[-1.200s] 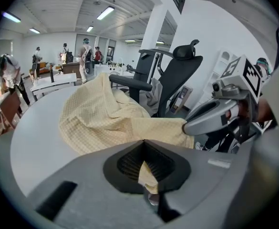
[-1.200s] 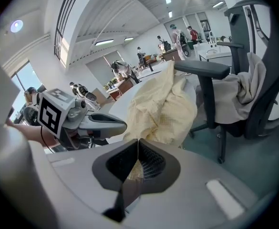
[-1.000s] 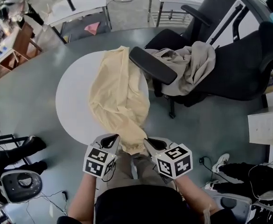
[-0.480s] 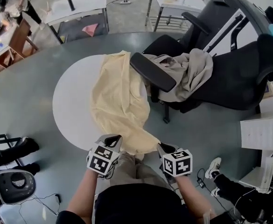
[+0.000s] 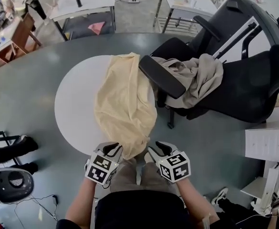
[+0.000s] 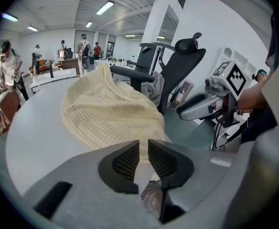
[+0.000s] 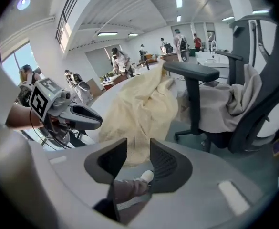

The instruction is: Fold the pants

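Pants (image 5: 125, 101), pale yellow, lie bunched on the round white table (image 5: 72, 104), one end drooping over its near edge between left gripper (image 5: 111, 149) and right gripper (image 5: 157, 148); both jaws have just been opening, nothing between them; released, that overhang could slide floorwards.

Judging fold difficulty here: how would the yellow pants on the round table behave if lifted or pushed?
Probably floppy: the yellow pants lie rumpled and droop over the near rim of the round table. Likely light, since the cloth looks thin. Pushed, they would probably bunch up rather than slide, judging by the existing folds.
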The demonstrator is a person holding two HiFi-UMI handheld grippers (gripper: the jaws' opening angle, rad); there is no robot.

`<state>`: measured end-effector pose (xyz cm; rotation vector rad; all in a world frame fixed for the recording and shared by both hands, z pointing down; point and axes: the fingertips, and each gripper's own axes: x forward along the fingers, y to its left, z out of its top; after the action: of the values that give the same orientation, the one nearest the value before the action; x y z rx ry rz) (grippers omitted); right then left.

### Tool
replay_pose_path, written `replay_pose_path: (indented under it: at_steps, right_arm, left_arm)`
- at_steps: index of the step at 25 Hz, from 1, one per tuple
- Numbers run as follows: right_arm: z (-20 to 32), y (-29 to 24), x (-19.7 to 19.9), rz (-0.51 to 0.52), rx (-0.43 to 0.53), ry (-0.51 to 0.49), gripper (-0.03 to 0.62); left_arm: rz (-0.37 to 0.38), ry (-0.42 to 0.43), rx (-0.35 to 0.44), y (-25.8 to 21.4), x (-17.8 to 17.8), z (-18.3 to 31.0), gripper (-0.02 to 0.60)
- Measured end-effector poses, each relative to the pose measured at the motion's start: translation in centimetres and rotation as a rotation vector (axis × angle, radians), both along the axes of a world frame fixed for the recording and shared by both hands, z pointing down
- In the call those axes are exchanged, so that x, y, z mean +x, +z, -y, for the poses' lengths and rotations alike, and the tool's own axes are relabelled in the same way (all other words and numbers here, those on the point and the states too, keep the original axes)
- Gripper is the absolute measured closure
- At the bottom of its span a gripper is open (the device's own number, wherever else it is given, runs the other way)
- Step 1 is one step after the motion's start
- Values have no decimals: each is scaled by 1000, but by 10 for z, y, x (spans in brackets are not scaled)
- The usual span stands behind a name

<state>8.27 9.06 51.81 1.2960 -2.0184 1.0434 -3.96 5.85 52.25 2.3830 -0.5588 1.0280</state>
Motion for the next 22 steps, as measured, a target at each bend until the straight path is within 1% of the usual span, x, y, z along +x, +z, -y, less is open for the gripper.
replay_pose_path:
  at_steps: [1,4,6,10,13,15,19,22]
  right_arm:
    - [3,3,-3,6,-9,-23,445]
    - [9,9,-4,-4,-21,-90,444]
    - [14,13,-4,-8,-20,-118,435]
    - [23,22,-4,10,-20,-161,372]
    - [27,24,1,15,-10,-185,353]
    - [24,24,1,26,-14,-205,352]
    - [14,28,-2,40,-34,-251,352]
    - [8,30,-1,56,-50,-265,355]
  left_arm:
    - [4,-5,5,0,0,-4,517]
    - [20,-32,17,1,3,-20,517]
    - [27,-66,8,7,4,-31,515]
    - [23,-143,-14,15,9,-53,491]
    - [25,-164,-10,24,14,-68,465]
    - [24,-205,-32,31,13,-75,448]
    - [-34,-318,-85,49,9,-77,395]
    - [-74,-360,-105,63,9,-73,341]
